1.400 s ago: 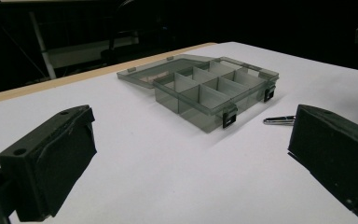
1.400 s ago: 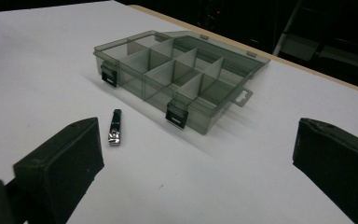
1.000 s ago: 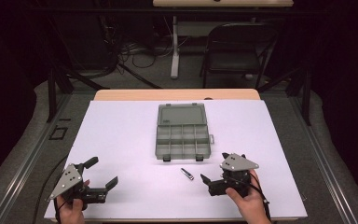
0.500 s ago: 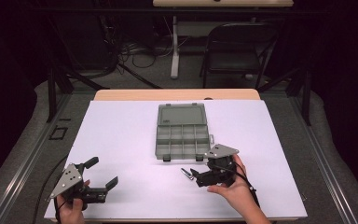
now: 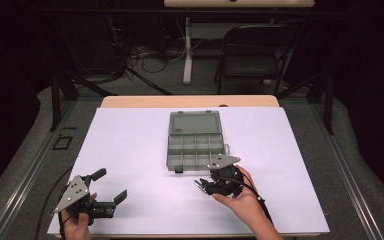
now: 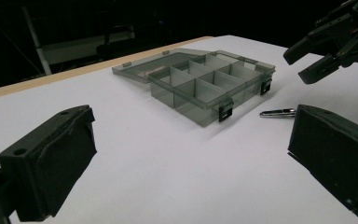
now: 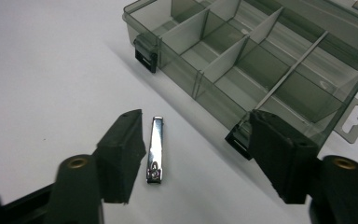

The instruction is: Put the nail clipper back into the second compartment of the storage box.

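A small silver nail clipper [image 7: 154,149] lies flat on the white table [image 5: 130,145], just in front of an open grey compartment box [image 5: 195,150]. My right gripper [image 7: 196,116] stands low over the clipper. The clipper lies between the jaws, close beside the left pad, while the right pad is well clear of it. These jaws have just been closing and are partly apart, not pressing on it. In the high view the right gripper [image 5: 202,184] is near the box's front edge. My left gripper [image 5: 111,184] rests open and empty at the near left. From there I see the clipper [image 6: 278,113] and the box [image 6: 209,81].
The box's lid [image 5: 195,122] lies folded back flat, and its latches [image 7: 145,53] face me. A wooden strip [image 5: 190,101] edges the table's far side. Beyond it stand a dark chair [image 5: 255,55] and floor cables [image 5: 145,55].
My right gripper has moved left and a little forward to the clipper, and its jaws have narrowed around it. The left gripper has stayed put.
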The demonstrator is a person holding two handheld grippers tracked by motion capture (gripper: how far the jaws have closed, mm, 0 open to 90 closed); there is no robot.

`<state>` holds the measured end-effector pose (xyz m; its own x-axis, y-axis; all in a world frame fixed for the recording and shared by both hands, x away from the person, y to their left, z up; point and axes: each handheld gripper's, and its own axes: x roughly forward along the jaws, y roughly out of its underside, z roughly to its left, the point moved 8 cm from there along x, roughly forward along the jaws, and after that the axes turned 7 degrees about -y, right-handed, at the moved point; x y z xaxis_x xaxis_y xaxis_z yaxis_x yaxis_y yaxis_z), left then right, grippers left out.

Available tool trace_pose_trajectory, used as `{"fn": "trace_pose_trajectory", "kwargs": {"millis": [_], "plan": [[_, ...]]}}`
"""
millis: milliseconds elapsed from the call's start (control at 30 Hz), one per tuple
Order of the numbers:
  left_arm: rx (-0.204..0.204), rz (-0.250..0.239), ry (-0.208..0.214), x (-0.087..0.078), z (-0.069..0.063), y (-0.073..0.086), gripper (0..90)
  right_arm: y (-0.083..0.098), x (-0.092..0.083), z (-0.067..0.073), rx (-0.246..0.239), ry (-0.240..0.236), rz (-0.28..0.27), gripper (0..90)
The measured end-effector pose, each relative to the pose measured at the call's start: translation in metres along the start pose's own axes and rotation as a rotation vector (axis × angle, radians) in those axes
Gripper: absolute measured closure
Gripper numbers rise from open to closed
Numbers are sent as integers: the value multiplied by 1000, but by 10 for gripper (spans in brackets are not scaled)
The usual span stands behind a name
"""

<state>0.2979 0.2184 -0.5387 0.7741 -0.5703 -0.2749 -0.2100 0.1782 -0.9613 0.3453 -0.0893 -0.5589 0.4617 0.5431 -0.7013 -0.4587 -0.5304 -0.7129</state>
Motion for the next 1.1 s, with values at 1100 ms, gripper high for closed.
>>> {"fn": "trace_pose_trajectory", "kwargs": {"millis": [1100], "plan": [[-11,9,19,2,-1,1,6,18,31,12,120,-42,195,665]]}}
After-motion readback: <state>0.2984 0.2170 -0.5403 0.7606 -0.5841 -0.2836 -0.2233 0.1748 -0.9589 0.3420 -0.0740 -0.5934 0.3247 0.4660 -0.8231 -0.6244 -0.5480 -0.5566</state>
